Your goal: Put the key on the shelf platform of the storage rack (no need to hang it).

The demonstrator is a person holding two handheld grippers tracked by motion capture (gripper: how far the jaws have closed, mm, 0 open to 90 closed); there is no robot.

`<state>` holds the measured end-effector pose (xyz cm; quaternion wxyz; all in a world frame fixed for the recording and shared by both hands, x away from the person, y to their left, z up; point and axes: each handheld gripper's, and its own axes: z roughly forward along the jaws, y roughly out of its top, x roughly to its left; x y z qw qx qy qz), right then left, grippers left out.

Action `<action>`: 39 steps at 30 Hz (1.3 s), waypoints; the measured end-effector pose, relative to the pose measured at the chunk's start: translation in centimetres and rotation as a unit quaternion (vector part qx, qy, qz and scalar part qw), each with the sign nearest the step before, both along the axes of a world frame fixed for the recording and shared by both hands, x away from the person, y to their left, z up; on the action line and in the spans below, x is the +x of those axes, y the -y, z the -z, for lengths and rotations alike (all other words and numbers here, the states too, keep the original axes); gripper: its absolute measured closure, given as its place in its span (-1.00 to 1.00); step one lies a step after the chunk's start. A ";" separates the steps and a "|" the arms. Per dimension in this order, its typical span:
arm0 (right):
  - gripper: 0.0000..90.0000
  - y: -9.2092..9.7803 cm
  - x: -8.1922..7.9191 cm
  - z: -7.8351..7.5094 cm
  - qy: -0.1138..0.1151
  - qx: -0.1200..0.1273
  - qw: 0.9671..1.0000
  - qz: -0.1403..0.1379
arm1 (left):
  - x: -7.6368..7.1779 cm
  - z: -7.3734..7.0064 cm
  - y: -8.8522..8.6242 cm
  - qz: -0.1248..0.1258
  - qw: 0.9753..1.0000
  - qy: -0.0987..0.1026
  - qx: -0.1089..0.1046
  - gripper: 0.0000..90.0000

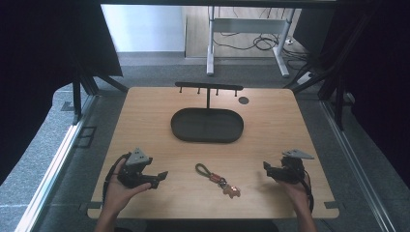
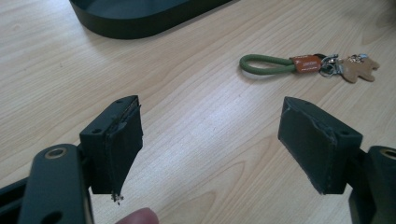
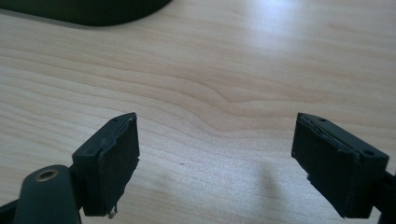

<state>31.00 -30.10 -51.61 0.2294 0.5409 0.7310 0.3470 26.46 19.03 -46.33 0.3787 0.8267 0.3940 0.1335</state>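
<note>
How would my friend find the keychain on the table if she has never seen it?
Start at the big dark oval tray with the hook stand in the middle of the wooden table, then look toward the near edge. There, between the left tool and the right tool, lies the keychain. It is the only colourful thing: a green cord loop, an orange tag and a little tan bear-shaped charm.

Black two-jaw tool (image 1: pixel 163 176) in each hand, grey plates on top.
</note>
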 end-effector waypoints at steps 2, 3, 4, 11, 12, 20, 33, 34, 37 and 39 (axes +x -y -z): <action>-0.55 0.0 -0.4 -0.2 0.007 -0.001 1.000 -0.014 | 0.0 0.1 0.2 0.001 1.000 -0.002 0.004 -0.51; -0.54 0.0 -0.5 -0.1 0.007 -0.002 1.000 -0.016 | 0.0 0.1 0.3 0.001 1.000 -0.001 0.004 -0.51; -0.52 0.0 -0.6 -0.1 0.003 -0.004 1.000 -0.020 | 0.0 0.0 0.4 0.003 1.000 -0.001 0.005 -0.51; -0.42 0.4 -1.1 -0.7 0.000 -0.009 1.000 -0.028 | -0.6 -0.3 1.0 0.015 1.000 0.008 0.010 -0.51; -0.42 0.6 -1.4 -1.3 0.003 -0.005 1.000 -0.030 | -0.7 -0.4 1.0 0.016 1.000 0.009 0.008 -0.51; -0.38 0.9 -1.8 -1.9 0.010 0.010 0.998 -0.063 | -0.5 -0.3 0.7 0.010 1.000 0.008 0.006 -0.51; -0.29 -0.4 -1.9 -3.7 0.009 0.008 0.994 -0.111 | -0.1 0.3 1.4 0.019 1.000 -0.006 0.010 -0.51; -0.28 -0.6 -1.8 -3.9 0.007 0.004 0.993 -0.118 | -0.1 0.3 1.4 0.019 1.000 -0.005 0.010 -0.51; -0.25 -1.0 -1.7 -4.3 0.006 0.002 0.991 -0.133 | -0.2 0.2 1.4 0.019 1.000 -0.005 0.007 -0.51; -0.24 -1.3 -1.4 -4.6 0.004 0.003 0.989 -0.145 | -0.1 0.2 1.4 0.019 1.000 -0.005 0.006 -0.51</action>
